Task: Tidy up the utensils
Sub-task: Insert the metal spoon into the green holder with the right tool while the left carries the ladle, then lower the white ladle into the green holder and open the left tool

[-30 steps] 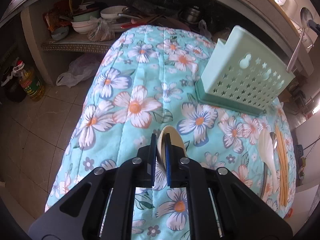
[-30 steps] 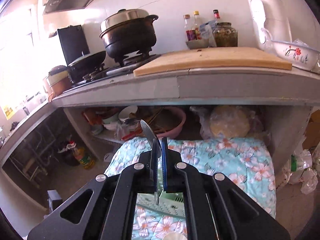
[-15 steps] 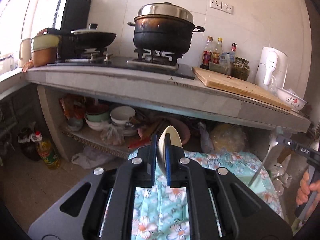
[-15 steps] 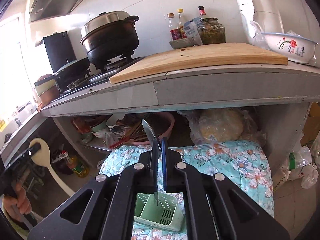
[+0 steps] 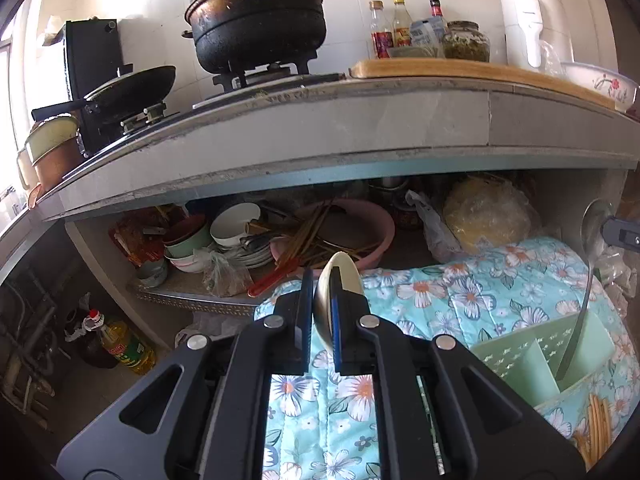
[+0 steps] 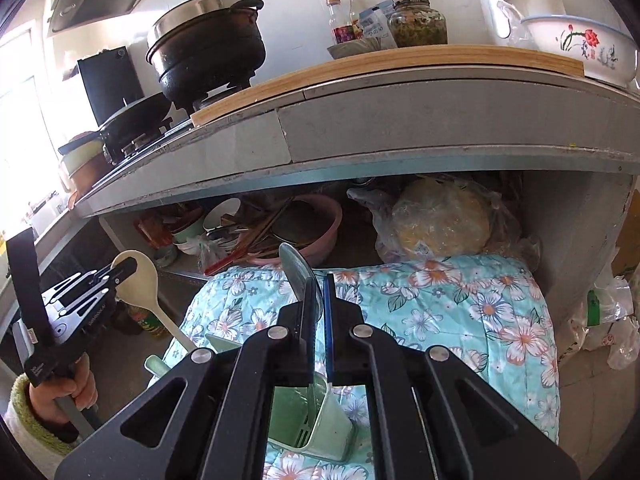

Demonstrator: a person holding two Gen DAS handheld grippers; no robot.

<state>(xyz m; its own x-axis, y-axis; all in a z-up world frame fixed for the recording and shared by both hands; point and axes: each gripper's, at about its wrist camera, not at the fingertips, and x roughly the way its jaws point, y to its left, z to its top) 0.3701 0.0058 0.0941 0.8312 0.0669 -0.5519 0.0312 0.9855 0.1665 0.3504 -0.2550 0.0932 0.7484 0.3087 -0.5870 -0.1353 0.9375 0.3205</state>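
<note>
**Two spoons up, caddy waiting**

A cramped kitchen: stove and pot along the table [image 5: 320, 128], a cluttered shelf below, and in front a floral quilt [image 5: 460, 300] carrying the job. The left tool [image 5: 323, 308] has swung up off the quilt, clenched on a cream spoon [image 5: 338, 280] by its bowl; from the right camera that spoon [image 6: 138, 280] hangs at nine o'clock, handle slanting down toward the green caddy [image 6: 316, 420]. The right tool [image 6: 318, 320] has sunk lower, shut tight on a metal spoon [image 6: 298, 276], handle tip now dipping into the caddy's mouth. From the left camera, that metal spoon [image 5: 596, 220] stands at three o'clock, stem reaching into a compartment; which one, I can't say. So the first drop looks imminent and the cream spoon is queued behind it. Caddy contents: nothing else visible in the open slots. Chopsticks [image 5: 596, 424] lie on the quilt at five o'clock, not yet sorted.
</note>
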